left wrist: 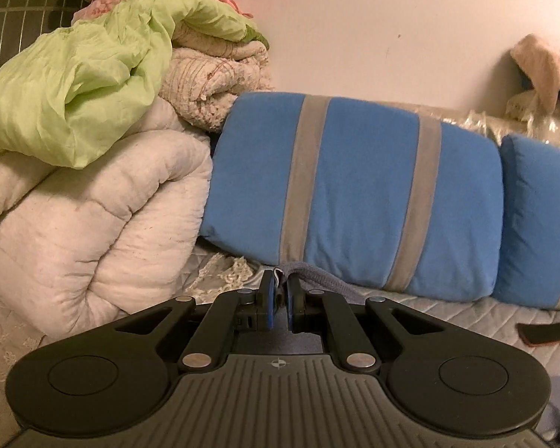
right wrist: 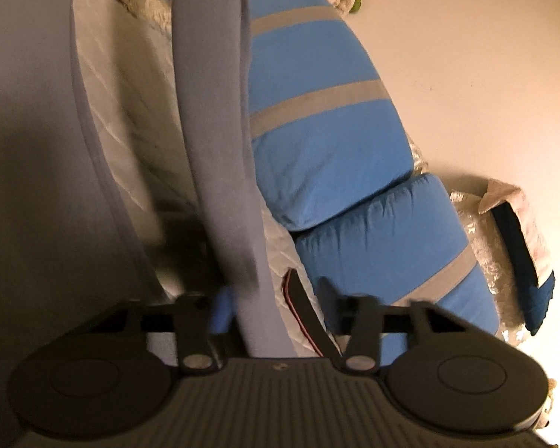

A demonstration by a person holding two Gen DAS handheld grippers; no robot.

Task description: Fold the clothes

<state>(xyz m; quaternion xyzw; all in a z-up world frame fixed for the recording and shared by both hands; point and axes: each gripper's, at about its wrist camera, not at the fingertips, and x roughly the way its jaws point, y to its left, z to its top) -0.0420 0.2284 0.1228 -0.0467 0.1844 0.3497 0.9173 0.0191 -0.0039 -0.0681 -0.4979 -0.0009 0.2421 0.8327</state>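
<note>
Left wrist view: left gripper [left wrist: 279, 291], black with blue pads, jaws nearly together and pinching the edge of a grey-blue knit garment [left wrist: 317, 276] with a small white tag showing at the pinch; it pointed slightly downward over a quilted cream bedspread [left wrist: 448, 313]. Behind lay a plump blue pillow [left wrist: 354, 194] with two grey bands, a second blue pillow [left wrist: 537, 224], a rolled white quilt [left wrist: 93, 231], crinkled green fabric [left wrist: 74, 93] and nubby cream towels [left wrist: 212, 74]. Right wrist view, blurred and rolled sideways: right gripper [right wrist: 272, 306] stood partly open, a long soft strip of the garment [right wrist: 216, 130] running between its fingers; whether the pads pressed it could not be told. No earlier picture was given. No legible writing appeared.
</note>
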